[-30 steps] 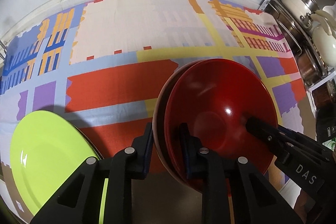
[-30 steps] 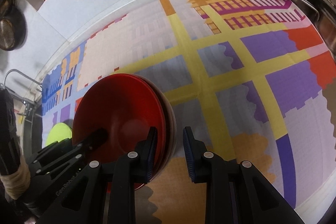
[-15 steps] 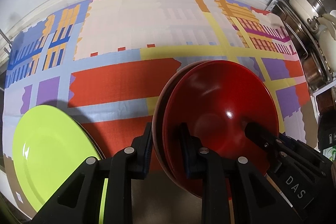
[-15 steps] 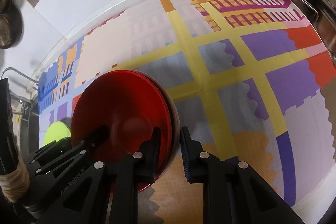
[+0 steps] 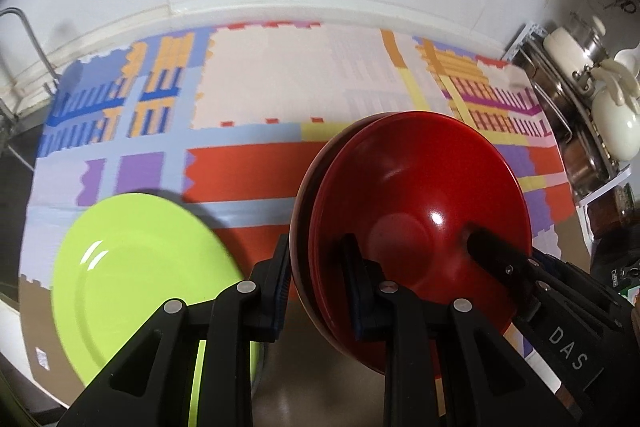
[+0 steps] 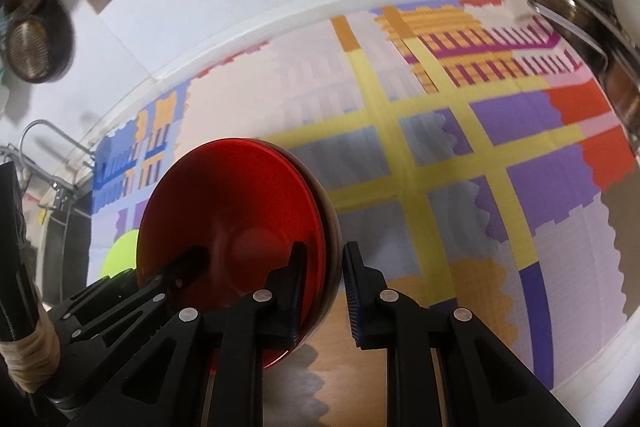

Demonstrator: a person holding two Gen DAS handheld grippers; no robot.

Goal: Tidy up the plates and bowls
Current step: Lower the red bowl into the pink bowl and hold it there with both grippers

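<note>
Two grippers, left gripper and right gripper, still clench the red bowl stack (rims pinched), now lifted higher above the green plate, ready for placing.

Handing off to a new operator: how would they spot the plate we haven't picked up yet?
Start at the bright patchwork tablecloth covering the counter. At its near left corner lies a flat, round lime-green plate, left of the left tongs. Its neighbours are glossy red bowls, stacked and gripped by both tongs.
</note>
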